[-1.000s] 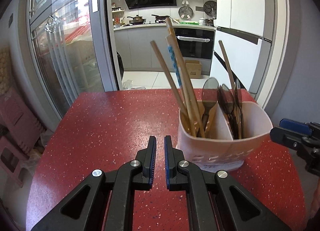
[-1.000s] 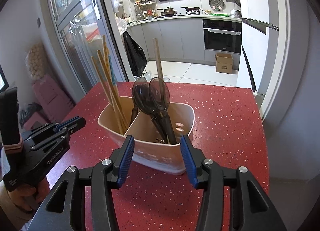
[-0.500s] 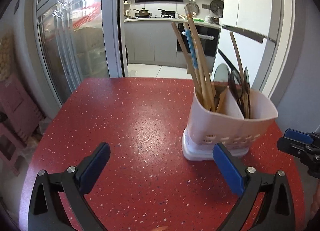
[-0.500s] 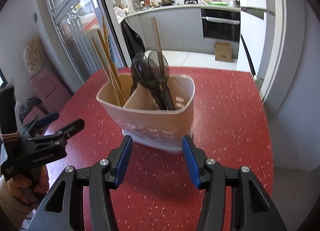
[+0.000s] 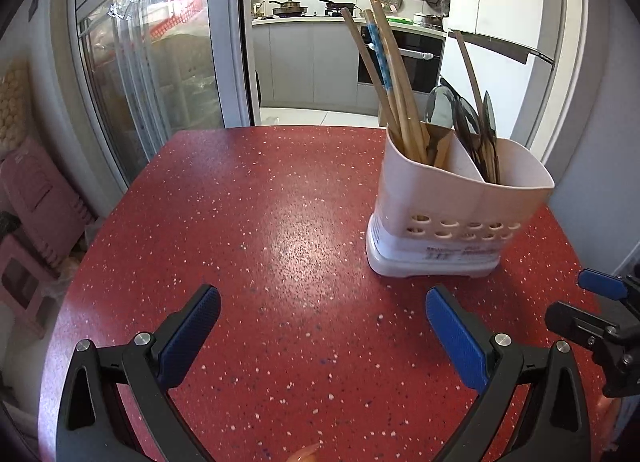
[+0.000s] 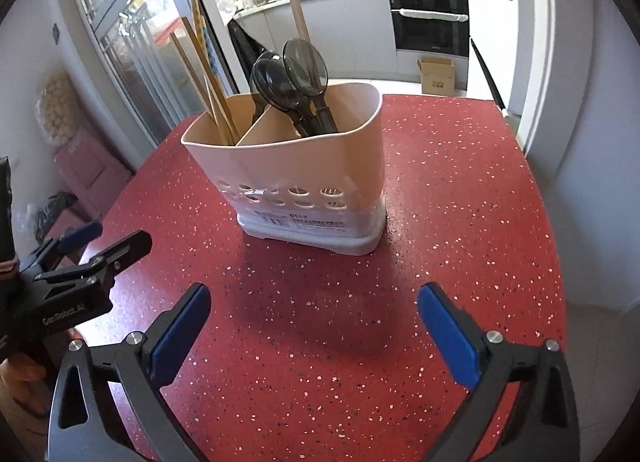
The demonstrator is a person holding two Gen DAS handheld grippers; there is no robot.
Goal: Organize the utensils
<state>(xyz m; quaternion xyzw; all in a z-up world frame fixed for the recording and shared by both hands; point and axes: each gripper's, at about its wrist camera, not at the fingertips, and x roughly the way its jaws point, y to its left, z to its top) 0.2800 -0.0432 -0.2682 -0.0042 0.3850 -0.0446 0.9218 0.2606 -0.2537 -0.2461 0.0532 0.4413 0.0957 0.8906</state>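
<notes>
Red speckled table (image 6: 460, 189), utensil holder (image 6: 304, 165) label illegible; left gripper (image 5: 322, 326) and right gripper (image 6: 312, 322) wide apart, empty.

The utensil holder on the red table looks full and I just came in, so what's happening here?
A person holds a two-finger tool in each hand over the red table. Both the left tool and the right tool are open and empty; the right one's jaws have just been opening. The utensil holder stands untouched ahead of them, with chopsticks in one compartment and dark spoons in the other. No loose utensils show on the table, so the sorting looks finished.
</notes>
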